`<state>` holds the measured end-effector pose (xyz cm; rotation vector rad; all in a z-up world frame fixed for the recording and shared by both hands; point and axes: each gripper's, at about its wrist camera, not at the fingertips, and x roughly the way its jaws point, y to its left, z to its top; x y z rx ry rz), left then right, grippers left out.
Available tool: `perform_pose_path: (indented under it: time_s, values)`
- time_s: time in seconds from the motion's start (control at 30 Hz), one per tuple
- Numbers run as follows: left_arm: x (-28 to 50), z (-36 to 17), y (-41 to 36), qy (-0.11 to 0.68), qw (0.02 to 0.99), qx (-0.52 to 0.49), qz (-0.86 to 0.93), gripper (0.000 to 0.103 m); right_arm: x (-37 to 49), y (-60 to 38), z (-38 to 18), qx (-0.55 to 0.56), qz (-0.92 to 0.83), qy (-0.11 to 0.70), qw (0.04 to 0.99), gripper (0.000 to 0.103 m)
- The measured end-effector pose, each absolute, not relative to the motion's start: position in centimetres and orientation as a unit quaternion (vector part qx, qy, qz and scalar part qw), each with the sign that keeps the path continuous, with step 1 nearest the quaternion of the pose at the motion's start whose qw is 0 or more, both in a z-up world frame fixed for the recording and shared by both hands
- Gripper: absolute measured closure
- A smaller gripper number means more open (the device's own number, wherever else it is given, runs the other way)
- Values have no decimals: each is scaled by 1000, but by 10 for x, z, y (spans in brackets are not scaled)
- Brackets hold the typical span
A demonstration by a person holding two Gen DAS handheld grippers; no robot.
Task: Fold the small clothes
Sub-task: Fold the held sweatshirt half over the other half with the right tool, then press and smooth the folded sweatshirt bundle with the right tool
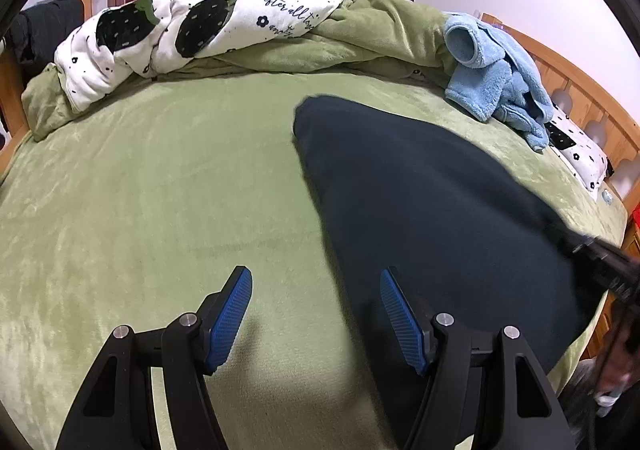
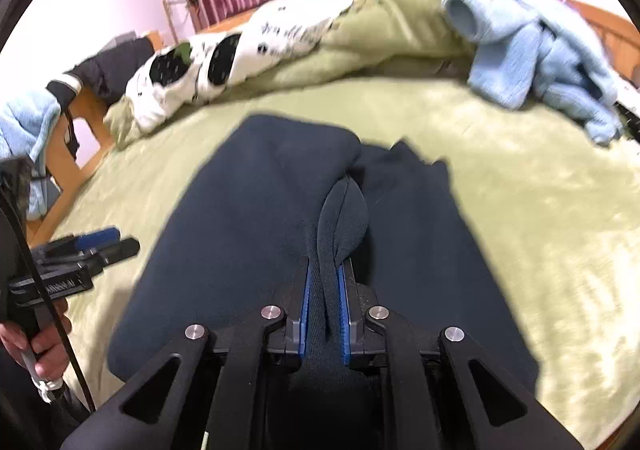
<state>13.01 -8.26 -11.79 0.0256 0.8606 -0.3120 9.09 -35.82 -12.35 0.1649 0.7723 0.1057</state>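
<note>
Green fleece covers the bed [image 1: 160, 189], filling most of both views. On it lies the dark garment [image 2: 248, 209], flat, its long axis running from the bottom of the right-wrist frame toward the upper middle. At that frame's lower centre the right gripper [image 2: 325, 286] is pressed together on a raised fold of the garment, directly ahead of it. The left gripper [image 1: 316, 314] hangs spread and empty at the bottom of its frame, over bare fleece, with the garment's edge under its right finger. The right hand is the nearer one, already gripping.
</note>
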Motion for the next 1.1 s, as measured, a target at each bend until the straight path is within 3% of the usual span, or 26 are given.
perform_pose_path:
  time_s: [0.2,0.33,0.43,0.53,0.77,0.97,1.03,1.1]
  values:
    - [125,-108,-100,406,899,16,-165,38,70,-401,-94,69,7,348,935,92]
    - [123,-108,-117,406,896,21,-178,38,72,-424,-124,76,-9,384,920,91]
    - [120,-111,-127,409,893,30,-186,38,79,-429,-154,79,-14,427,901,79]
    - [118,-113,-130,410,892,34,-188,38,69,-440,-149,100,-10,411,906,71]
    - [123,-113,-130,412,892,21,-185,38,75,-436,-108,78,10,356,931,71]
    - [128,-117,-127,419,889,15,-184,38,114,-416,-136,75,39,412,907,70]
    - [128,-118,-127,421,887,14,-188,38,126,-419,-156,88,33,442,892,70]
    - [126,-120,-129,423,885,15,-194,38,130,-423,-164,115,42,444,887,89]
